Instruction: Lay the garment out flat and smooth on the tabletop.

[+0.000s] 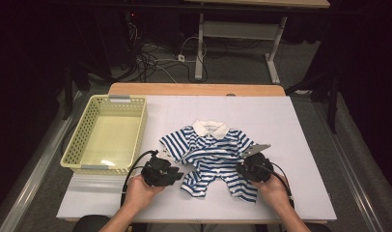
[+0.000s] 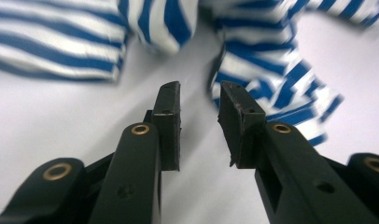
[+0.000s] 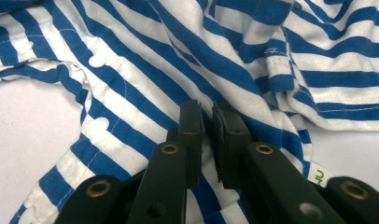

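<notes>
One small blue-and-white striped cotton romper with a white collar (image 1: 211, 157) lay spread face up on the white table top (image 1: 300, 145), collar away from the person and its two short legs towards them. It was not yet folded, as far as could be judged: both sleeves were out to the sides and both legs lay apart, though the cloth was rumpled around the crotch and the lower body.

The right gripper (image 1: 252, 170) sat at the garment's right side by the leg. In the right gripper view its two black jaws stood close together with a fold of the striped cloth (image 3: 145, 79) pinched between them, so it had hold of the fabric there. Two white snap buttons (image 3: 95, 61) showed on the cloth just to the left of those jaws.

The left gripper (image 1: 161, 173) rested just off the romper's left edge, near the other leg. In the left gripper view its jaws stood partly apart with only bare table between the pads; the striped hem (image 2: 271, 79) lay just ahead of and to the right of the tips, not touching either pad. It held nothing.

A pale yellow perforated plastic basket (image 1: 76, 145) stood well to the left of the left gripper, and nothing lay in it.

By my reading, the work was at an early stage: one side was gripped, the other grip was still to be taken, and the folding and any move to the basket remained.

Counted: one romper, one basket, two grippers, two hands.
</notes>
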`<move>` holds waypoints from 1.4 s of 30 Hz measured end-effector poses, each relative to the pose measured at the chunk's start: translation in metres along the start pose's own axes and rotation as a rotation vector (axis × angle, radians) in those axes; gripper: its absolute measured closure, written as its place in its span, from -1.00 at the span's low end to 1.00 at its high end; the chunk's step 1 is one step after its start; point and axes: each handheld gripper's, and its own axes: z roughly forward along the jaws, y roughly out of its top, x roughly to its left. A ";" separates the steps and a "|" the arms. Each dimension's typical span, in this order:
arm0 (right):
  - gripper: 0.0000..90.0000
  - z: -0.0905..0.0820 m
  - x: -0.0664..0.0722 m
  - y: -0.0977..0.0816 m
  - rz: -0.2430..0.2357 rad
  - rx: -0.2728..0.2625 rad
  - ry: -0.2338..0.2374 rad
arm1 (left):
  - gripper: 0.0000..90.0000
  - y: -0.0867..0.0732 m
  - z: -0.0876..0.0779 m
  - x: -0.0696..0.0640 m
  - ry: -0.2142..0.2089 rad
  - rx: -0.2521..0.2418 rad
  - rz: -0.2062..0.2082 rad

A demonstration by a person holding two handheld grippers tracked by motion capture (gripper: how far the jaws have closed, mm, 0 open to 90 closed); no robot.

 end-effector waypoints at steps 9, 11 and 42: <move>0.84 0.000 -0.001 0.000 0.004 -0.001 0.006 | 0.34 0.010 0.019 -0.019 0.007 -0.015 0.064; 0.83 0.000 0.000 0.000 0.003 -0.001 0.003 | 0.46 0.012 0.025 -0.022 0.002 0.002 0.080; 0.79 0.000 0.007 0.001 -0.022 0.002 0.030 | 0.48 -0.014 -0.032 -0.012 0.055 -0.051 -0.001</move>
